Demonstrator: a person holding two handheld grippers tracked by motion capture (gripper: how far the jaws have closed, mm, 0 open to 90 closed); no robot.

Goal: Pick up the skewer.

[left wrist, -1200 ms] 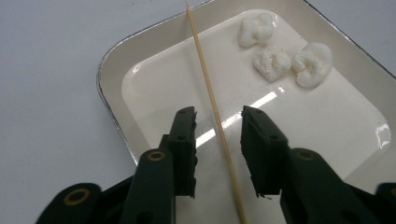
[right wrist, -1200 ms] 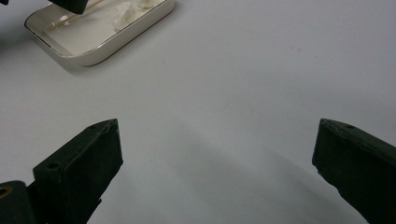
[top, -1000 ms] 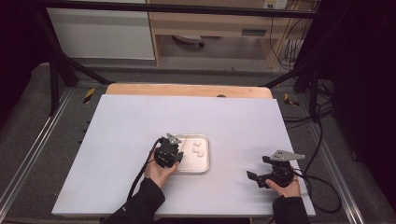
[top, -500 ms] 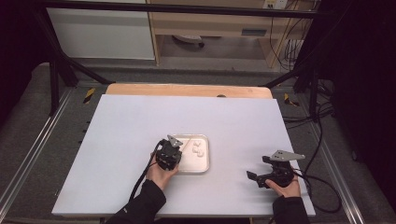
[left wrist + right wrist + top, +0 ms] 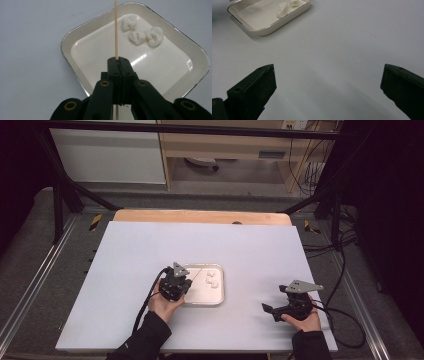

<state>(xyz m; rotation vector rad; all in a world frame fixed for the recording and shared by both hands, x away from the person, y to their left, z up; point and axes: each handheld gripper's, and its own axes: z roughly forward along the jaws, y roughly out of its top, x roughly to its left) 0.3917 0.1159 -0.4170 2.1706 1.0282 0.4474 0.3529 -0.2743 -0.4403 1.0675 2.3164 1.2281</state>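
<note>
**A:** Start at the left. What is the left gripper (image 5: 176, 285) doing?

**B:** Its jaws have just been closing, and they now press together on a thin wooden stick (image 5: 116, 27). In the left gripper view the two black pads meet with the stick pinched between them. The stick runs straight up from the jaws, over the near rim of the tray (image 5: 67, 40) and off the top edge of the picture.

**A:** Where is that gripper from above?

**B:** In the high view it sits at the left edge of the tray, on the near half of the white table (image 5: 125, 260), with the person's left hand (image 5: 162, 304) wrapped around it from below.

**A:** And the tray itself?

**B:** A shallow cream tray with a metal rim, lying flat on the table between the two grippers, closer to the left one. Three small white lumps (image 5: 140, 33) lie close together in one corner, just right of the stick and apart from it. The rest of the tray floor is bare and glossy.

**A:** Then the right side?

**B:** The right gripper (image 5: 280, 307) is held low over the table near its front right corner, well apart from the tray. In the right gripper view its jaws stand wide with only bare table between them, and the tray shows at the upper left.
</note>
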